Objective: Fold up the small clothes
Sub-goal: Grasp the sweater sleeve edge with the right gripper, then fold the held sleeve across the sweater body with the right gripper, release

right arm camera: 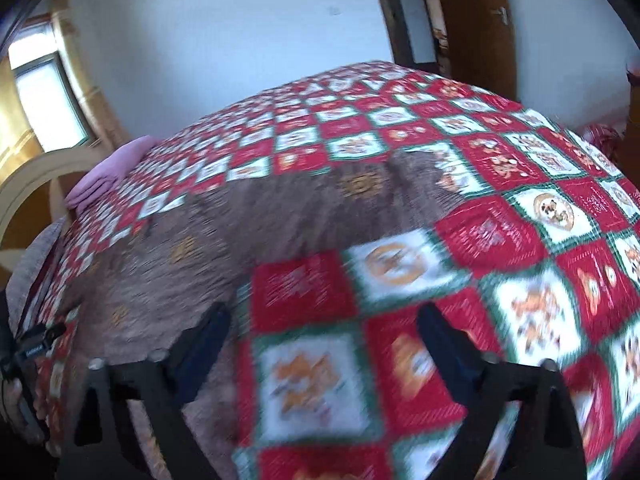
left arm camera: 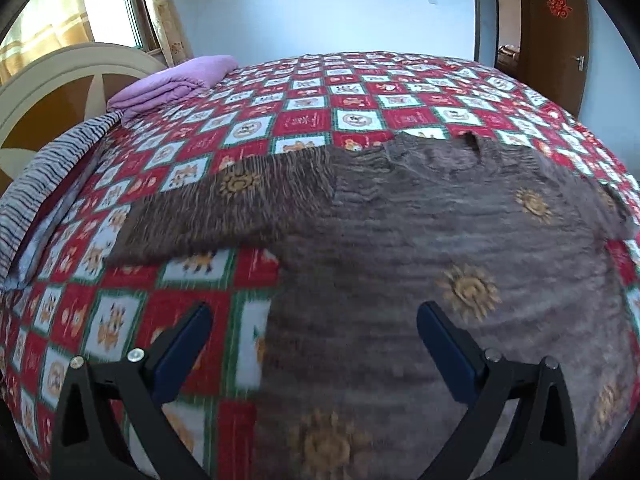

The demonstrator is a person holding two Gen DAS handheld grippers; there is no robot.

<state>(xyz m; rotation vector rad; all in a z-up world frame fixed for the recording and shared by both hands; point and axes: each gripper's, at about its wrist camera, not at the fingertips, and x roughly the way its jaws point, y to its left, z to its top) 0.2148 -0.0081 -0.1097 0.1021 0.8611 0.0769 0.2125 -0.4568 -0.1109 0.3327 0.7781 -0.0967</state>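
Your left gripper [left arm camera: 314, 320] points steeply downward with its jaws spread wide and nothing between them. Your right gripper [right arm camera: 324, 320] tilts down likewise, jaws apart and empty. Your left hand [right arm camera: 18, 404] grips its handle.

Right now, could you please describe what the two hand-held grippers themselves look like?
Both look alike. The left hand-held gripper has black angular finger frames with silver bolts and dark blue pads. The right hand-held gripper appears to match, though blurred.
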